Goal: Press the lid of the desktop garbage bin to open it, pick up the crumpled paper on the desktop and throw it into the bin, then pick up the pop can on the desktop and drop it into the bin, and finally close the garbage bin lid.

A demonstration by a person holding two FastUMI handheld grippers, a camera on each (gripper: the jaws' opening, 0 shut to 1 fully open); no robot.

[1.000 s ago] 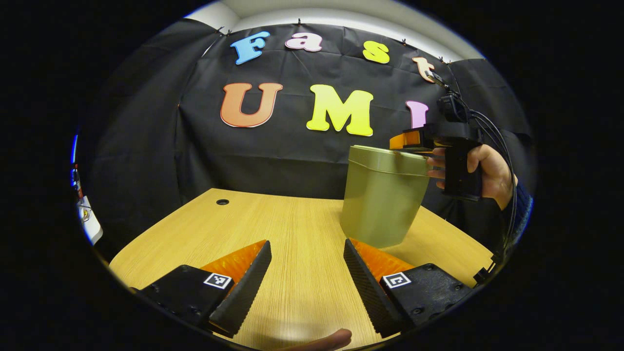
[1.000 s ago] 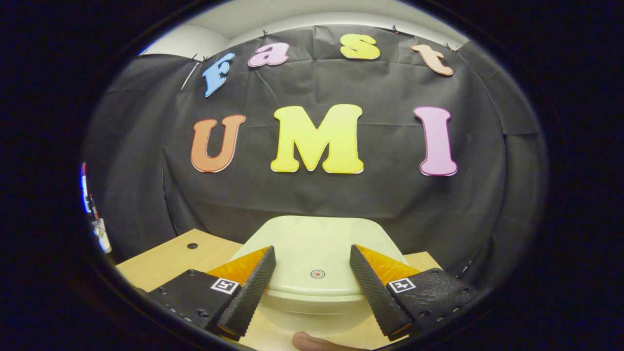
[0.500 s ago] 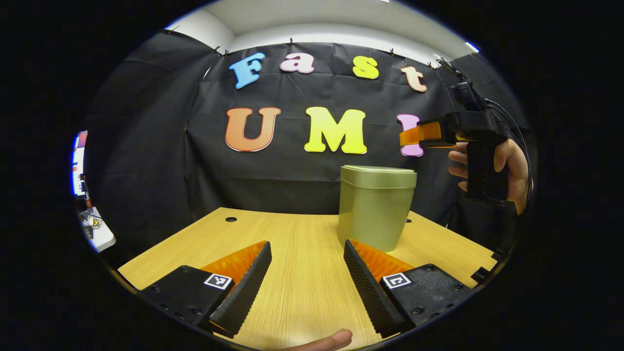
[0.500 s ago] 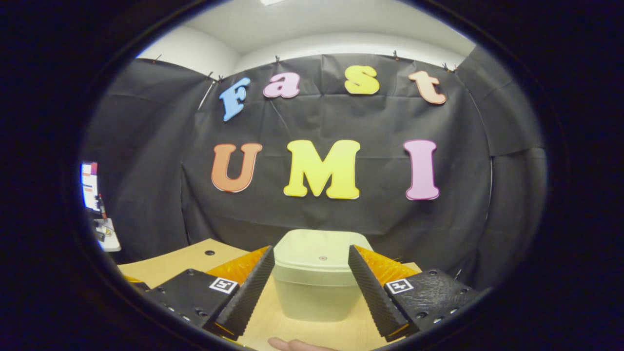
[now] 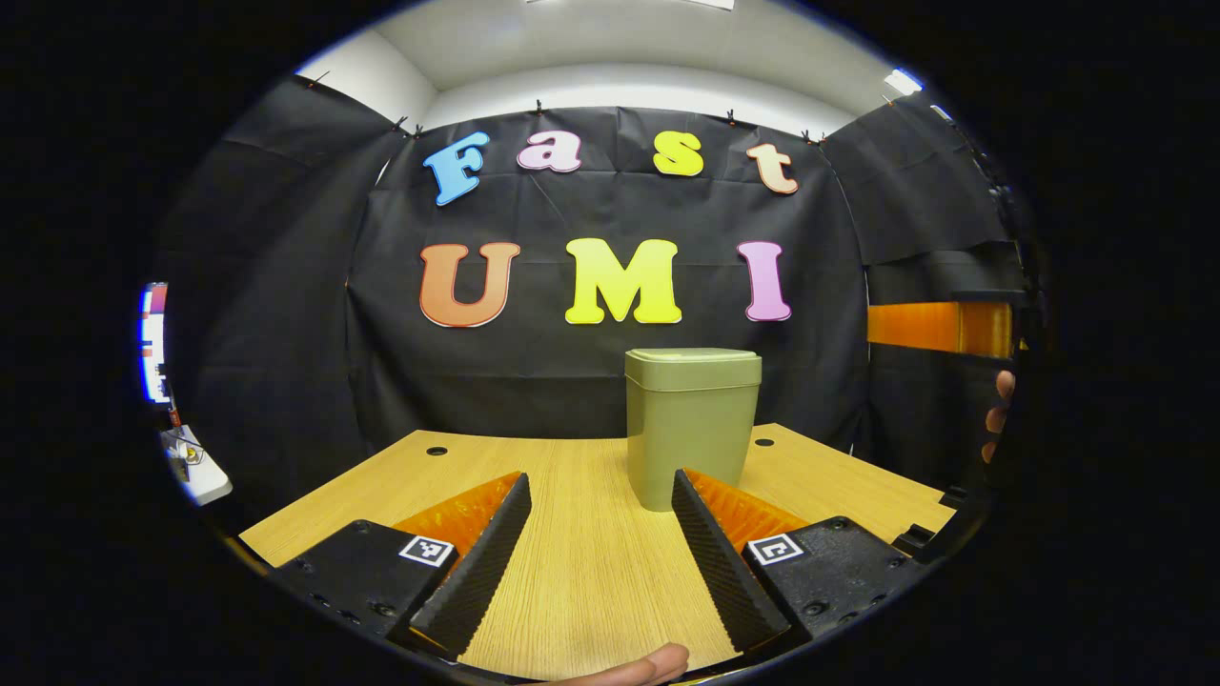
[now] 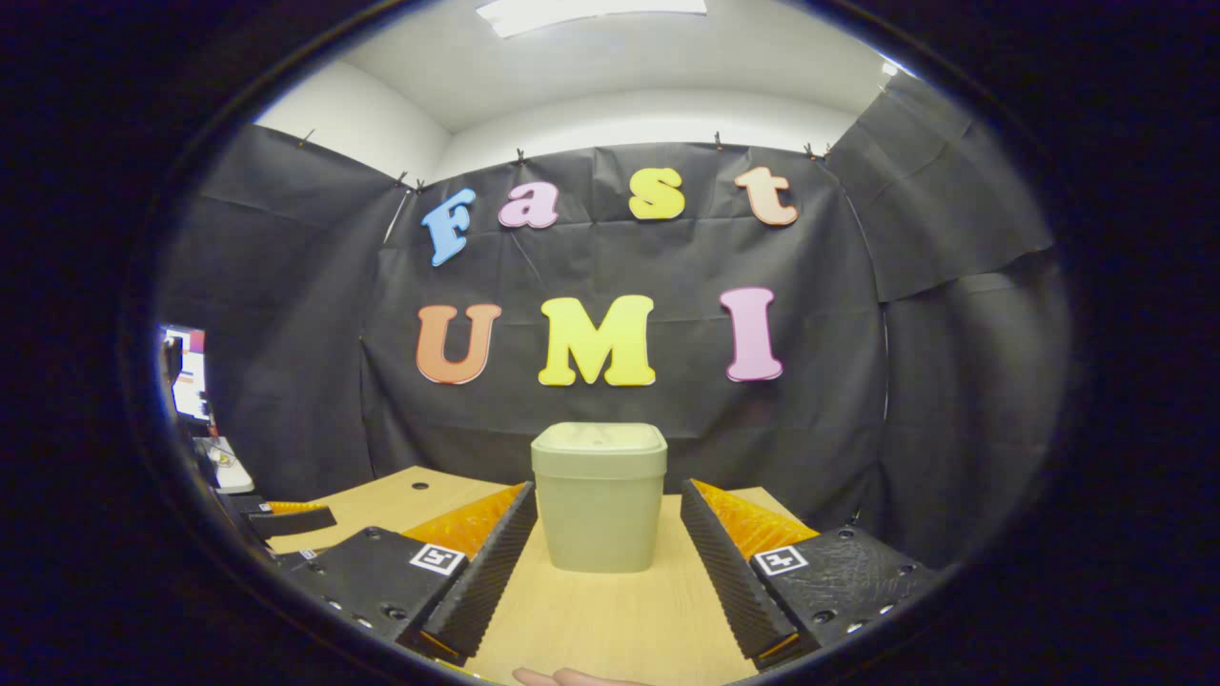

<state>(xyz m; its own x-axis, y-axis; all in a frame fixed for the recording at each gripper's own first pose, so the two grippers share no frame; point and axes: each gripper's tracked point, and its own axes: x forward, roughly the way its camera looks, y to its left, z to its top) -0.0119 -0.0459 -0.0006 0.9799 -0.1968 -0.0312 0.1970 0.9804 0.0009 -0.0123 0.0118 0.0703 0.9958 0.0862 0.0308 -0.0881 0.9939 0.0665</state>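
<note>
The olive-green garbage bin stands upright on the wooden table, its lid shut. My left gripper is open low over the table, well short of the bin, with nothing between its fingers. In the right gripper view the bin sits straight ahead beyond the gap of my open right gripper, its flat lid closed. The right gripper also shows at the far right of the left gripper view, held by a hand. The left gripper shows low at the left of the right gripper view.
The table has two small round cable holes near its back edge. Black cloth walls close the booth behind and on both sides. A white shelf with small items lies beyond the table's left side.
Both grippers have pulled back from the bin. The right gripper, a second ago just above the lid, is now well behind it. The lid stays shut.
</note>
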